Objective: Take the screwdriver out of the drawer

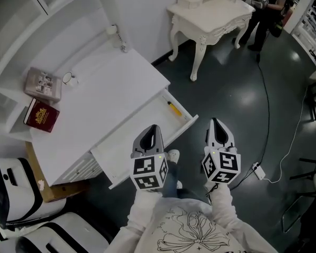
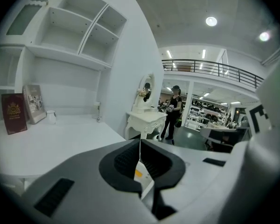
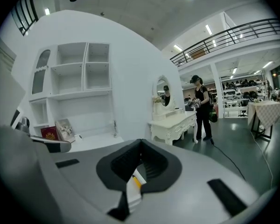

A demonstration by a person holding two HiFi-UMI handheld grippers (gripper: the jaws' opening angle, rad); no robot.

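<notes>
Head view, looking steeply down on a white desk [image 1: 105, 104] with its drawer [image 1: 142, 117] pulled open toward you. The screwdriver [image 1: 174, 109], with a yellow handle, lies inside the drawer at its right end, just beside the end wall. Its long axis runs across the drawer from back to front, roughly in line with that end wall. The rest of the drawer looks bare.

Your left gripper [image 1: 152, 127] hangs over the drawer's front edge with its jaws pressed together and nothing between them. The screwdriver lies ahead of it and a little to its right. Your right gripper [image 1: 215, 121] also has its jaws closed and empty. It sits outside the drawer, past the right end, above the dark floor. The left gripper looks the nearer of the two, though heights are hard to judge.

To grasp, either gripper's jaws must part and straddle the handle across its width. The end wall crowds the screwdriver on the right, so the left side of it offers more room. The floor beyond the drawer's right end is open, up to a cable [image 1: 267, 104] well apart
</notes>
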